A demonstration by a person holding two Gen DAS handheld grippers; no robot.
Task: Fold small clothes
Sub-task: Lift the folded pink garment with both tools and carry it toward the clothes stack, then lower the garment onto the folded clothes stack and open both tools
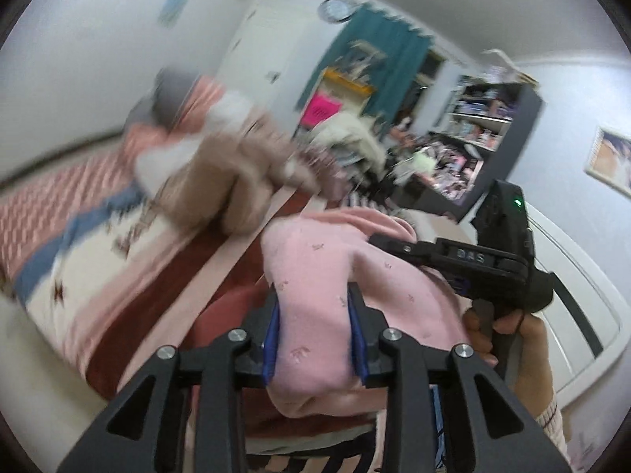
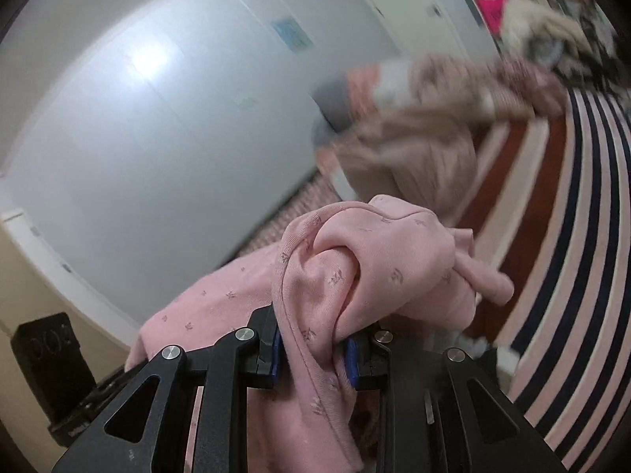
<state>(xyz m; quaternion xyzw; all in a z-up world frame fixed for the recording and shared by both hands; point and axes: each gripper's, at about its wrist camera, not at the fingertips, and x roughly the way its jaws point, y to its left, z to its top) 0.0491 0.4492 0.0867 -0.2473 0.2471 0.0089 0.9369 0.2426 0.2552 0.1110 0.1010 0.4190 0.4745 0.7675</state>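
Note:
A small pink garment (image 1: pixel 327 276) with tiny printed motifs hangs lifted above the bed. My left gripper (image 1: pixel 315 299) is shut on a bunched part of it, blue pads pressing the cloth from both sides. My right gripper (image 2: pixel 313 339) is shut on another bunched fold of the same pink garment (image 2: pixel 366 260). In the left wrist view the right gripper's black body (image 1: pixel 501 252) and the hand holding it sit just to the right, close to the cloth. The garment is crumpled between the two grippers and its full shape is hidden.
A bed with a pink, red and white patterned cover (image 1: pixel 130 260) lies below. A heap of beige and pink clothes (image 1: pixel 221 173) sits at its far side. A striped pink and navy cloth (image 2: pixel 572 236) is at the right. A cluttered shelf (image 1: pixel 473 126) and white wardrobe (image 2: pixel 157 98) stand behind.

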